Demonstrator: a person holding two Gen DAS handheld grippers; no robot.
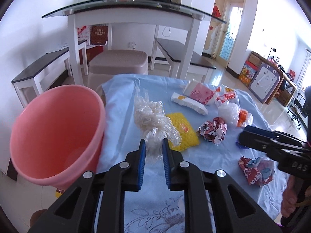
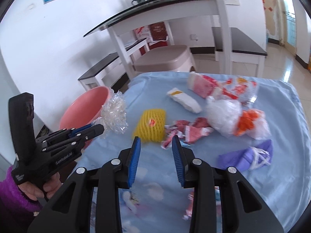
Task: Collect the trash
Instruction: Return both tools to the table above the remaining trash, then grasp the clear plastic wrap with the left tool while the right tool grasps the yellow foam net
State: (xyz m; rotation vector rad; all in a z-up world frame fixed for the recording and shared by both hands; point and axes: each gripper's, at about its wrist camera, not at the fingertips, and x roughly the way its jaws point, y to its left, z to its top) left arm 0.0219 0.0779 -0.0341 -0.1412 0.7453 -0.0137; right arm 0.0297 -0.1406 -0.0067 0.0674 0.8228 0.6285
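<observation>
My left gripper (image 1: 153,145) is shut on a clear crumpled plastic bag (image 1: 153,116) and holds it above the table's left side, next to the pink bucket (image 1: 56,136). The right wrist view shows the bag (image 2: 114,114) in the left gripper (image 2: 95,129) by the bucket's (image 2: 85,106) rim. My right gripper (image 2: 156,145) is open and empty above the blue cloth, just short of a crumpled red-and-white wrapper (image 2: 186,130) and a yellow foam net (image 2: 150,125). It appears in the left wrist view (image 1: 243,137) at the right.
On the blue cloth (image 2: 281,174) lie a white foam sleeve (image 2: 184,99), pink packet (image 2: 202,83), white bag (image 2: 223,112), orange-white bag (image 2: 250,122) and purple packet (image 2: 246,157). Another red wrapper (image 1: 256,170) lies near right. Beyond stand a glass-topped table (image 1: 136,9) and beige stool (image 1: 118,62).
</observation>
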